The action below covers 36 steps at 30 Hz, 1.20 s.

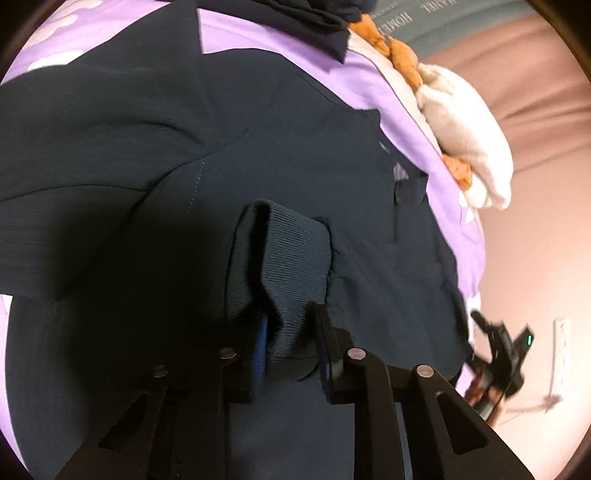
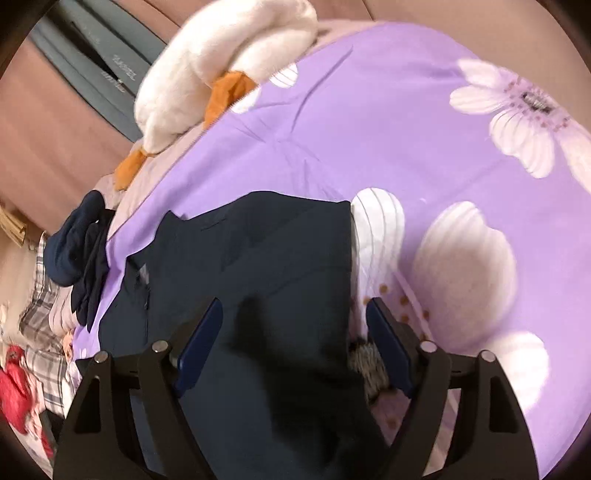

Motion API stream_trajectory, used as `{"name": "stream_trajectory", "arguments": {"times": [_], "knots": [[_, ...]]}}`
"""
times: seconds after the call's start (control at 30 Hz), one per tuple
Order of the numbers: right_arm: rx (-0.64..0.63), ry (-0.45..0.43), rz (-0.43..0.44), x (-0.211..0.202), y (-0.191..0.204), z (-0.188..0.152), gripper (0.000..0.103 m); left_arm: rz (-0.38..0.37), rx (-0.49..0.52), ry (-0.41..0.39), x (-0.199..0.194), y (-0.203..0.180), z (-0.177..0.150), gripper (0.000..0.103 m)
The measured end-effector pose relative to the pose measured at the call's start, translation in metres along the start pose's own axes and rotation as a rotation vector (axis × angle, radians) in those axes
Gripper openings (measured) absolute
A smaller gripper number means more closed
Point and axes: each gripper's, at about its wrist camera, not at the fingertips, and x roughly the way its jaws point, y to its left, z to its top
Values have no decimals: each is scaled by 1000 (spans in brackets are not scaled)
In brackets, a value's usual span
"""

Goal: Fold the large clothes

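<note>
While spread flat on the purple floral bedsheet (image 2: pixel 388 122), dark navy jacket (image 1: pixel 295 155) shows a stitched seam, a chest pocket and a ribbed cuff (image 1: pixel 291 266), that cuff bunched and clamped in the left gripper (image 1: pixel 291 332). Right gripper (image 2: pixel 295 332) wide apart over the jacket's edge, gripping nothing. Partial lettering "HOME" legible on grey boxes (image 1: pixel 424 18) behind the white plush goose (image 2: pixel 221 66); rest unreadable.

Bedroom, floral bedsheet (image 2: pixel 388 122), plush duck (image 2: pixel 221 62)
</note>
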Motion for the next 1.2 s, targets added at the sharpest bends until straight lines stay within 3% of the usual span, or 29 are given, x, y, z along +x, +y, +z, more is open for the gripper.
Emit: {"name": "stream_trajectory", "arguments": {"times": [0.03,0.1,0.17,0.23,0.33,0.37,0.43,0.5,0.6,0.67,0.77,0.83,0.87,0.97,1.07,1.2], "knots": [[1,25,7,8,-1,1,40,8,26,-2,-1,-3,-1,15],[-25,68,-16,15,-4,0,14,27,86,-14,-5,-12,0,15],[-55,13,7,4,-9,6,8,33,133,-26,-4,-22,4,15],[-11,-38,35,-6,-21,16,7,70,193,-39,-1,-31,6,15],[17,-1,1,5,-36,20,9,144,212,-15,15,-30,7,15],[-4,14,-24,9,-36,18,12,159,203,-9,19,-25,7,15],[-25,-2,-77,11,-35,15,33,146,174,-12,16,-16,8,15],[-18,-27,-106,4,-36,19,37,168,168,-15,5,-12,9,16],[-96,-132,-162,-23,-21,23,37,254,244,-67,-20,-18,7,17],[-213,-177,-99,-45,1,18,37,241,275,-114,-36,-26,5,17],[-341,-132,11,-54,26,-3,32,200,335,-145,-43,-44,1,17],[-400,-83,30,-47,38,-18,22,193,375,-140,-35,-58,-5,17],[-423,-58,28,-42,42,-26,22,181,398,-127,-27,-65,-8,17],[-495,11,-31,-25,44,-51,21,200,449,-99,-2,-79,-15,17],[-522,55,-98,-10,32,-62,19,266,425,-20,30,-69,-16,17],[-548,42,-133,0,19,-79,19,228,374,-35,32,-63,-16,18]]}}
